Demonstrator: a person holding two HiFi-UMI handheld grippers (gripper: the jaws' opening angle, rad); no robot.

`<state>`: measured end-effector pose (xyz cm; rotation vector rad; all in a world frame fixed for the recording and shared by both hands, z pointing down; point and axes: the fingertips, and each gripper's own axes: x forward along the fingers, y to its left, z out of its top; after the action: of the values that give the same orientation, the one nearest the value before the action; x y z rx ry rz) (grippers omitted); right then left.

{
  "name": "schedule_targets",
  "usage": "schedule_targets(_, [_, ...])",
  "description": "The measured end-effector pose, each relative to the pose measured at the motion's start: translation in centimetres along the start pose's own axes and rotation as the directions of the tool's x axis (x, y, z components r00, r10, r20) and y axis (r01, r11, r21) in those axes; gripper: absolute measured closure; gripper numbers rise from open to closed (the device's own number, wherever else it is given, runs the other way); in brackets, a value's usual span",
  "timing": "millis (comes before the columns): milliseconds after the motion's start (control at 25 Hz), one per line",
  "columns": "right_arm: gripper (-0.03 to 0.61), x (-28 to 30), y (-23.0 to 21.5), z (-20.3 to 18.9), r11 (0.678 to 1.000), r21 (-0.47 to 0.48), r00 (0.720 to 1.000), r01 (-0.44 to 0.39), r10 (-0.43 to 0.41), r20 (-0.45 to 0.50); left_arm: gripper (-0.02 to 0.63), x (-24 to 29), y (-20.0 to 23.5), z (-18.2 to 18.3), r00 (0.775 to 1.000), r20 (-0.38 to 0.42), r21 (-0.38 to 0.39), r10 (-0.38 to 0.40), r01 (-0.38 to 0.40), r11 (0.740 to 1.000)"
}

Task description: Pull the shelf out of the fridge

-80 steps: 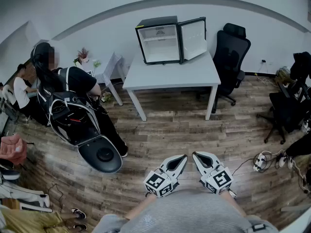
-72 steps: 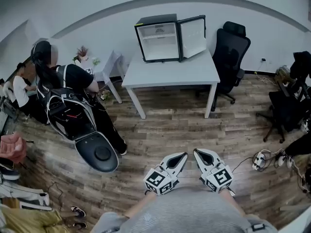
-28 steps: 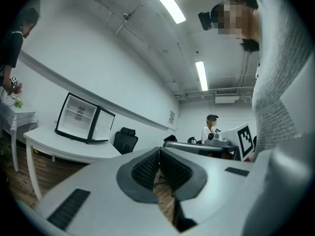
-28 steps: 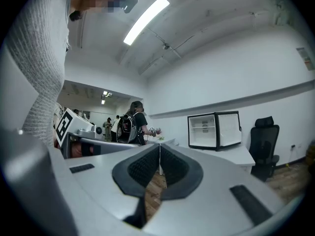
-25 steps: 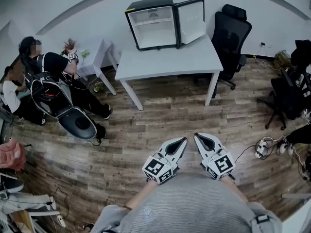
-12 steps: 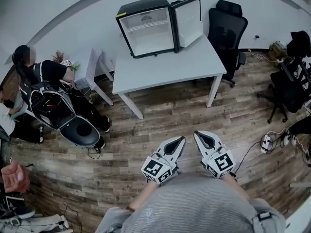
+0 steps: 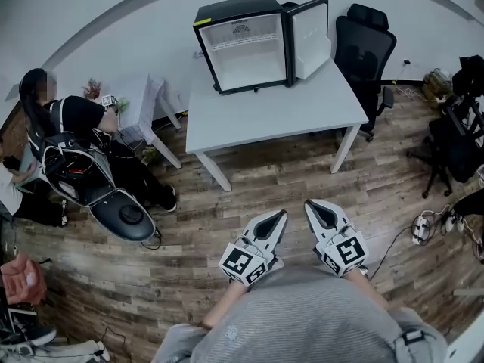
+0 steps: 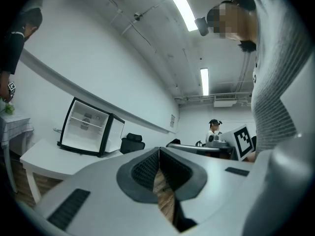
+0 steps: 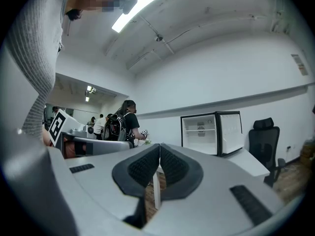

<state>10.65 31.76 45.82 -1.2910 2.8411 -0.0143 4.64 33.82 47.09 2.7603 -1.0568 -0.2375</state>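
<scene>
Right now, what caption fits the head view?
The left gripper and right gripper, both shut, face the open fridge on a white table.

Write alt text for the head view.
A small fridge stands open on a white table across the wood floor, its shelf inside. Near the bottom, the left gripper and right gripper, both shut and empty, point toward it.

Legible text: none. Fridge (image 7: 234, 10): label (image 7: 240, 29) on inner back wall, too small to read. Left claw (image 7: 282, 213), right claw (image 7: 308, 203): square coded markers (image 7: 242, 263), no lettering.
</scene>
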Motion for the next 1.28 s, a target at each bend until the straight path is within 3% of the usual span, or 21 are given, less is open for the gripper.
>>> schedule_targets(560, [0.566,7.4,2.1,-0.2,1.0,0.007,1.0,-0.013,0.013,0.001,0.601,-2.0,7.0,1.7,1.0,0.022,-0.01,0.013,-0.013,1.0])
schedule_targets(1280, [0.565,13.4,-3.4,-1.0,1.0,0.025,1.0,-0.012,0.012,-0.019,0.601,3.6,12.7,1.5,1.0,0.009,-0.04,0.012,-0.012,0.999])
